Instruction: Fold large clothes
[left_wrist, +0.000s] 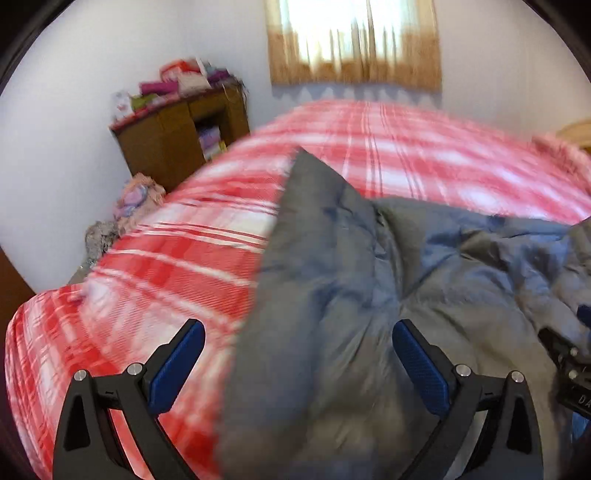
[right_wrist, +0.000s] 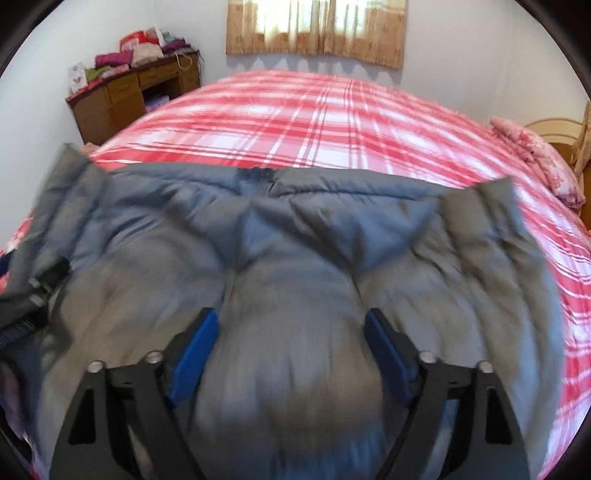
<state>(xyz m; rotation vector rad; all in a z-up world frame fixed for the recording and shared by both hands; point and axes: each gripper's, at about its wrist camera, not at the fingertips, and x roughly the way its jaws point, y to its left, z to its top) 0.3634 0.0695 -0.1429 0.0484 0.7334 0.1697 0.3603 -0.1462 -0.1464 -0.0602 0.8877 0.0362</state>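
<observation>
Jacket: grey padded jacket (right_wrist: 280, 236) spread on the plaid bed (right_wrist: 314, 122), long axis running left-right.
Left tool (left_wrist: 297, 354): spread, empty, over the jacket's left edge.
Right tool (right_wrist: 290, 343): spread, empty, over its middle.
Nearer hand: right, in my judgement.

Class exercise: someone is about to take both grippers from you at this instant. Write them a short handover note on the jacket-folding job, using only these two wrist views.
Left gripper: jaws open, holding nothing, above the left edge of the grey padded jacket.
Right gripper: jaws open, nothing clamped; a puffy bulge of the jacket sits between them.
Where things are: the jacket lies spread across the near part of the red-and-white plaid bedspread, one corner sticking up on each side.
Done: the jacket is laid out on the bed; how far it is folded I cannot tell through the blur.
Left: take hold again, finish the folds and flatten it.
</observation>
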